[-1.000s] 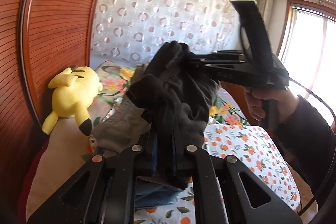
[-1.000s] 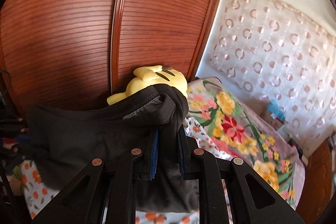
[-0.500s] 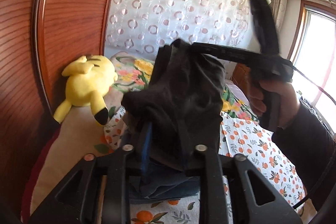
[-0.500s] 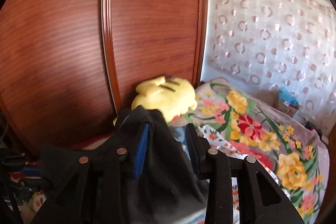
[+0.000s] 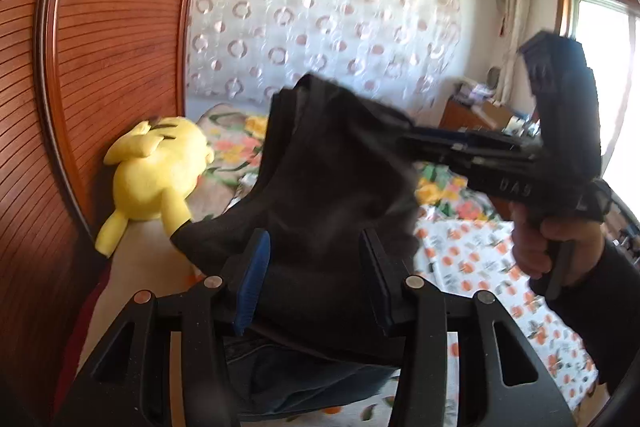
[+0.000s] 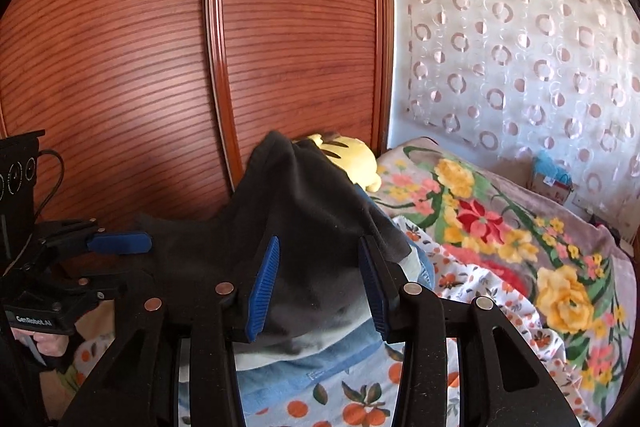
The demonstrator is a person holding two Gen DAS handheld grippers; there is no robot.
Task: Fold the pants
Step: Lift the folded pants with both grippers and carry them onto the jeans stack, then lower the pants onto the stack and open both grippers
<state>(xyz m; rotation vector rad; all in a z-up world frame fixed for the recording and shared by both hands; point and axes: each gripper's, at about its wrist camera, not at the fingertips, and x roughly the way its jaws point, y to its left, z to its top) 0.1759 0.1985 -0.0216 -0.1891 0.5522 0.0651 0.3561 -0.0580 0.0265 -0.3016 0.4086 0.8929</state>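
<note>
Letting go, I had my left tool [image 5: 316, 275] spreading its jaws around the dark pants [image 5: 332, 187], the cloth still bunched between the pads but no longer pinched. My right tool [image 6: 320, 277] stood parted the same way, hardly widening now, the same pants [image 6: 312, 219] loose between its pads. I judged the garment was being dropped onto the pile of folded clothes [image 6: 320, 359] on the bed [image 6: 500, 267]. A yellow plush toy [image 5: 156, 175] lay by the wooden wardrobe [image 6: 160, 67]. No containers showed.
</note>
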